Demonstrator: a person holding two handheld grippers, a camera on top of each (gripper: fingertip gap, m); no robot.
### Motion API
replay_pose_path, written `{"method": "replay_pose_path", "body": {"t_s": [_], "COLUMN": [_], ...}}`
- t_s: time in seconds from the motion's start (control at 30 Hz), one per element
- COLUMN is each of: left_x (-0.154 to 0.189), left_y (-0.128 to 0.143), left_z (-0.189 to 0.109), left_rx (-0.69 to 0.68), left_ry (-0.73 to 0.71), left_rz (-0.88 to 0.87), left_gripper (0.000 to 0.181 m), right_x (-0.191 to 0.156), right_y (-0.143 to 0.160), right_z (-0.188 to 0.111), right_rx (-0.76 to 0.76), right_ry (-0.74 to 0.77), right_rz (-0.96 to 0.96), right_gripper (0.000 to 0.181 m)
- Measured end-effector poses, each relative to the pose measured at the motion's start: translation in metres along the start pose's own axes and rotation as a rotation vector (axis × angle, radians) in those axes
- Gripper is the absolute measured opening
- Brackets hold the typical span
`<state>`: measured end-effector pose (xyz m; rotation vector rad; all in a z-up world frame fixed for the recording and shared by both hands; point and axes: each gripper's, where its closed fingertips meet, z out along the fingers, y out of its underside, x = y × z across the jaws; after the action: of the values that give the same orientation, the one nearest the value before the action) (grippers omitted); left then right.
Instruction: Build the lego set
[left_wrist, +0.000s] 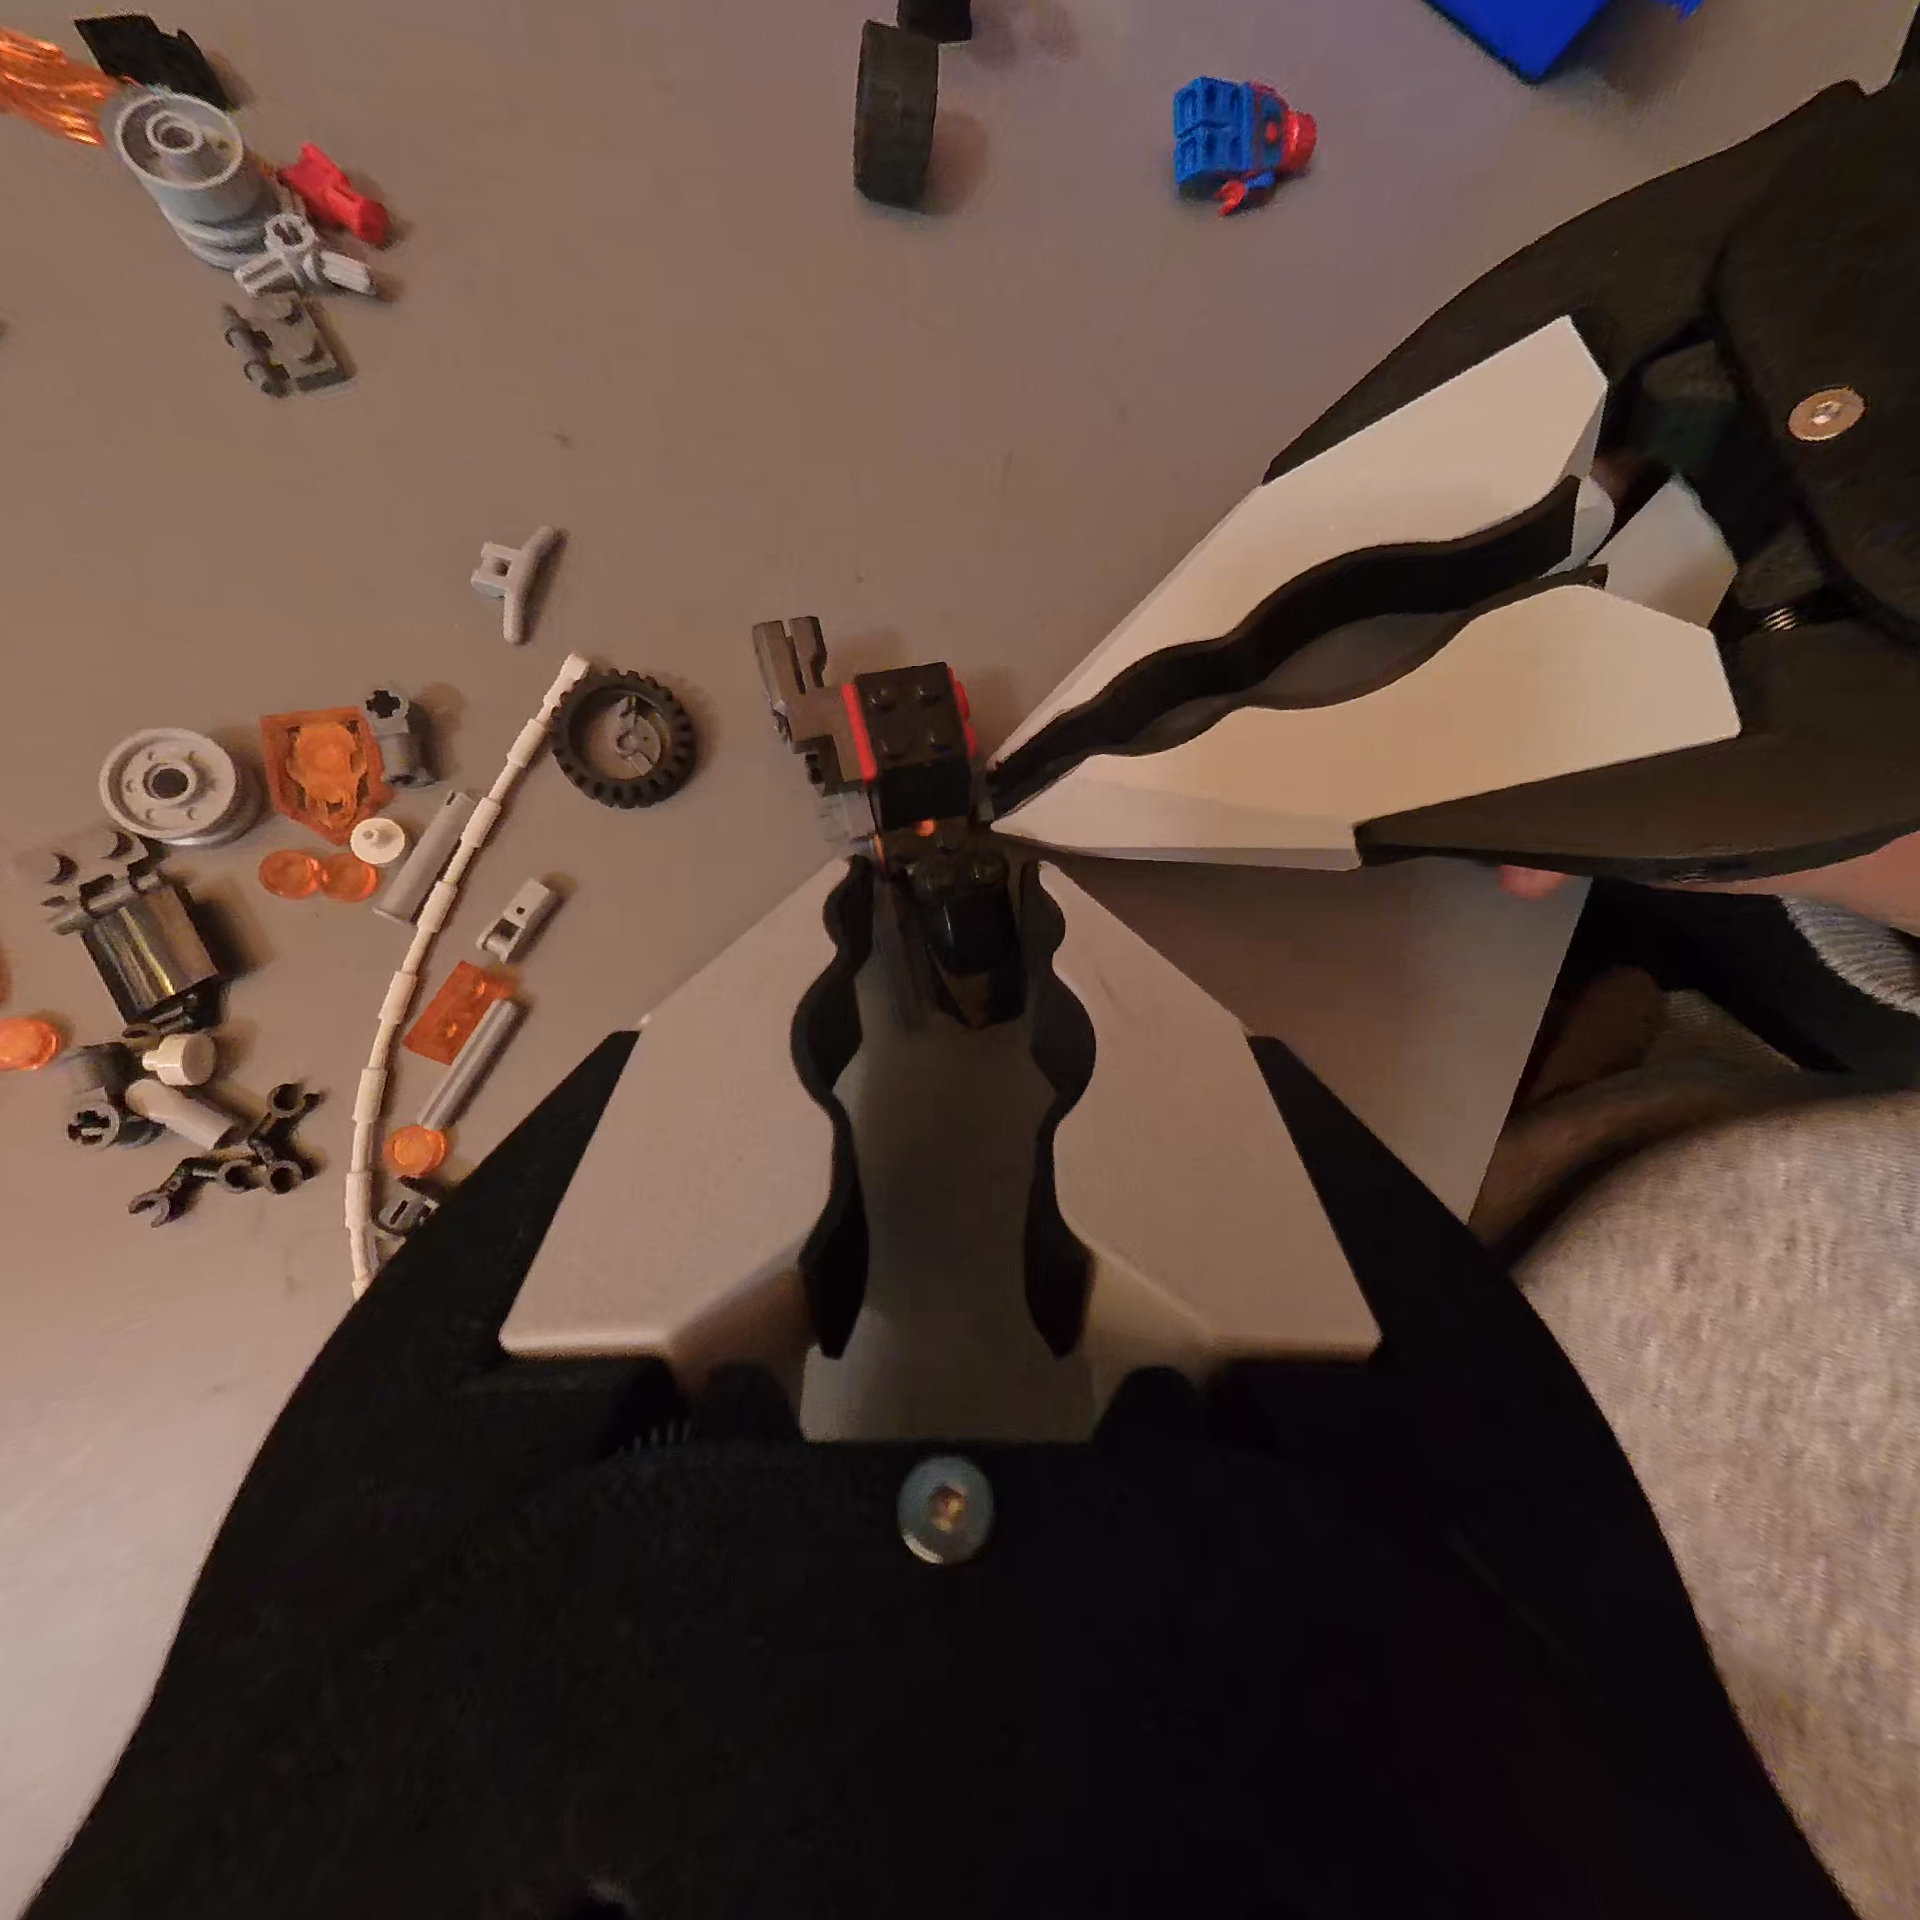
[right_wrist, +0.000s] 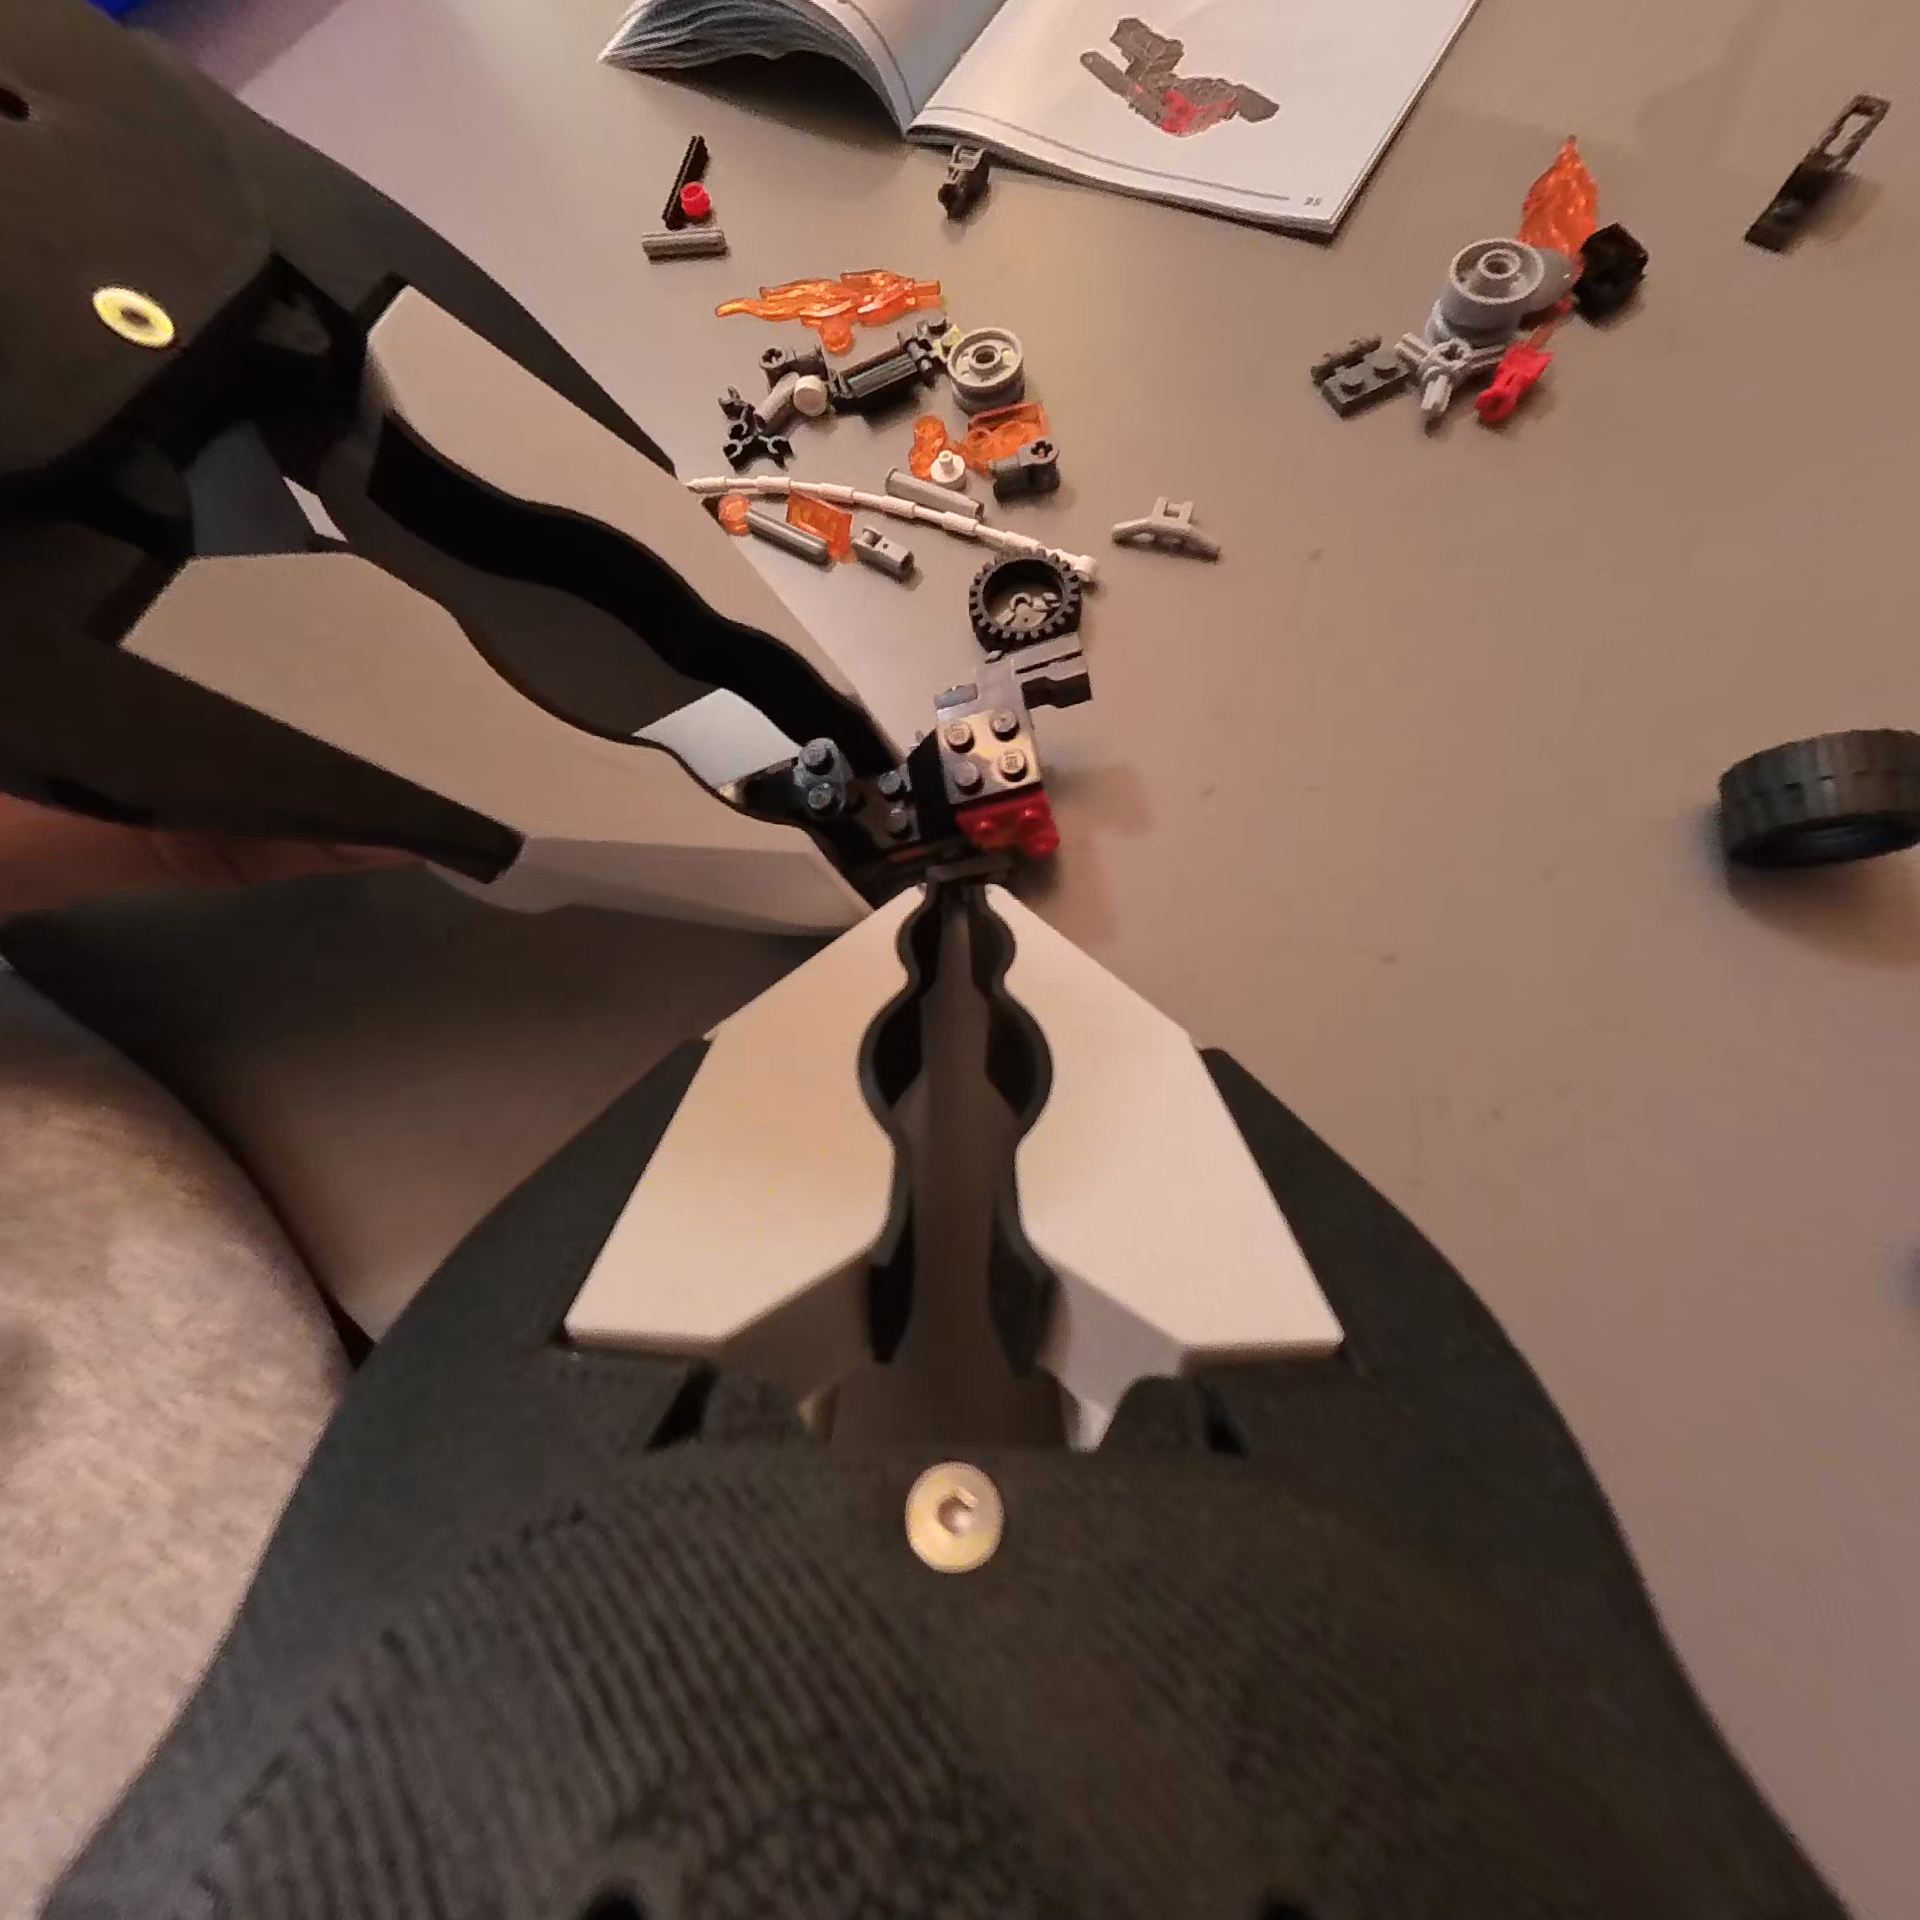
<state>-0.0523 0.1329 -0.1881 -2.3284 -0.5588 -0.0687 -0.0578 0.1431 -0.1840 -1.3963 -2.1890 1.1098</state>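
Note:
A small lego assembly of black bricks with red sides and a grey clip part is held just above the grey table. My left gripper is shut on its black lower end. My right gripper is shut on a thin black edge of the same assembly, below its red plate. In the left wrist view the right gripper reaches in from the right. In the right wrist view the left gripper reaches in from the left. The two grippers' tips nearly touch.
Loose pieces lie to the left: a small black tyre, a grey wheel hub, orange clear parts, a white flexible rod. A large tyre, a blue-red build and an open booklet lie farther off. Grey fabric lies beyond the table edge. My two grippers' fingertips are within a few centimetres of each other.

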Motion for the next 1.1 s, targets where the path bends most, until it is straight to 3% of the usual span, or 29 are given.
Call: {"method": "replay_pose_path", "body": {"t_s": [0.43, 0.77, 1.1], "left_x": [-0.001, -0.01, -0.008], "left_y": [0.001, -0.005, -0.006], "left_z": [-0.001, -0.002, 0.004], "left_rx": [-0.011, 0.028, 0.028], "left_ry": [-0.026, -0.001, -0.019], "left_rz": [0.028, 0.003, 0.078], "left_gripper": [0.028, 0.053, 0.037], "right_x": [0.0, 0.0, 0.001], "right_y": [0.001, 0.0, -0.002], "right_z": [0.0, 0.0, 0.0], "right_rx": [-0.016, -0.015, -0.046], "right_ry": [0.005, -0.039, -0.08], "right_rz": [-0.031, 0.011, 0.023], "right_gripper": [0.004, 0.004, 0.004]}}
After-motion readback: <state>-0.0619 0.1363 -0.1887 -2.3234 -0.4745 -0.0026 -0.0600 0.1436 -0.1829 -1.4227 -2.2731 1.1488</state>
